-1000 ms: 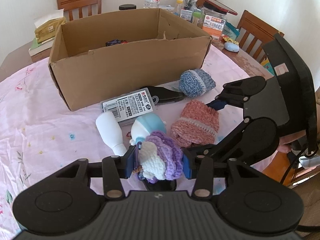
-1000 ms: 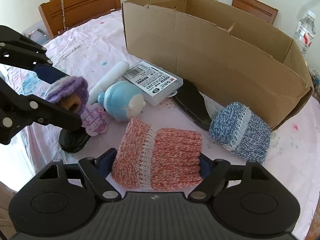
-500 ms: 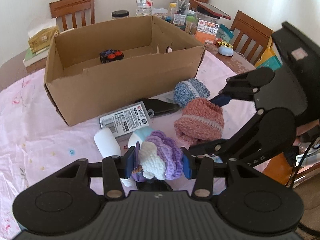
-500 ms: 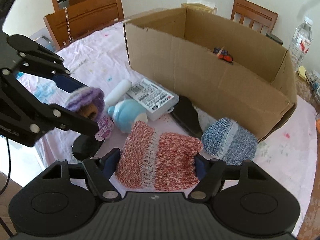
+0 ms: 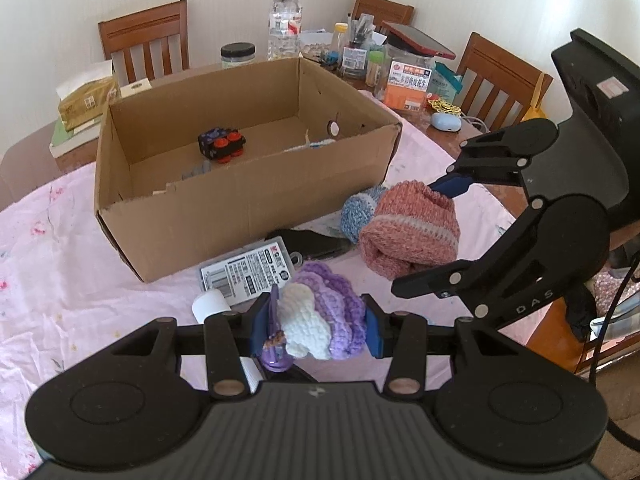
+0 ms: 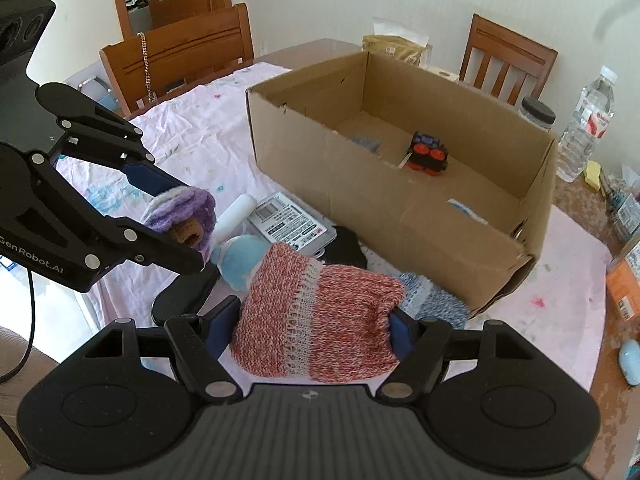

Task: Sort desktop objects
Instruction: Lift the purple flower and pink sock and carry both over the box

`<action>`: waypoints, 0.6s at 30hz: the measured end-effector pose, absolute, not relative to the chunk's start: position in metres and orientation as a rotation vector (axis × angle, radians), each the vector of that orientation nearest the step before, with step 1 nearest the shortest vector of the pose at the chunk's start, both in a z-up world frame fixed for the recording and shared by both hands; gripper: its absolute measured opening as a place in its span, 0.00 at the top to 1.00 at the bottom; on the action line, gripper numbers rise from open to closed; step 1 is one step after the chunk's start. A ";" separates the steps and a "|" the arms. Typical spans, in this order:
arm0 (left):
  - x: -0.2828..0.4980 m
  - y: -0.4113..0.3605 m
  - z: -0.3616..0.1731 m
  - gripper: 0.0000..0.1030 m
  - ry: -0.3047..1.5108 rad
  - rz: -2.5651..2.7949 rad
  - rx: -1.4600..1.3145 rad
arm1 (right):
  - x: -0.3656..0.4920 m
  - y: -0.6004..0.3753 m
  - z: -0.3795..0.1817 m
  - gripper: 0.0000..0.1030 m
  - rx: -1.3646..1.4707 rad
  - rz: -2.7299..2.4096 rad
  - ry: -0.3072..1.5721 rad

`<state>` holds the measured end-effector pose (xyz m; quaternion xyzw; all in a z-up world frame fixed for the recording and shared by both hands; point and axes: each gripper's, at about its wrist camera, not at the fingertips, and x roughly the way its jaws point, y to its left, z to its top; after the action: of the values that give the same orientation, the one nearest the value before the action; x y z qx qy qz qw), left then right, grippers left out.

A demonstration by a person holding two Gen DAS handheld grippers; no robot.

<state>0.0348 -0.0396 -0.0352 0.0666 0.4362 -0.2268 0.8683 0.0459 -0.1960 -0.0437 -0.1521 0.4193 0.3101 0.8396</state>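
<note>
My left gripper is shut on a purple and white crocheted piece, held above the table; it also shows in the right wrist view. My right gripper is shut on a red and white knitted piece, also lifted; it shows in the left wrist view. An open cardboard box stands beyond both, with a black and red toy inside. On the table in front of the box lie a blue knitted piece, a labelled plastic case, a white tube and a light blue toy.
A black flat object lies by the case. A pink cloth covers the table. Behind the box stand a water bottle, a jar, a tissue pack and desk clutter. Wooden chairs surround the table.
Both grippers have risen with their knitted pieces, which have come up off the table. The inside of the box has come into view.
</note>
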 end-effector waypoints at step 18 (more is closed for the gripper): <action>0.045 -0.050 0.010 0.56 0.813 -0.496 0.201 | 0.049 -0.199 -0.007 0.23 -0.378 0.657 0.802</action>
<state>0.0453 -0.0499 0.0103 0.0964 0.3907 -0.2385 0.8839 0.0488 -0.1991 -0.0071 -0.1796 0.3810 0.3123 0.8515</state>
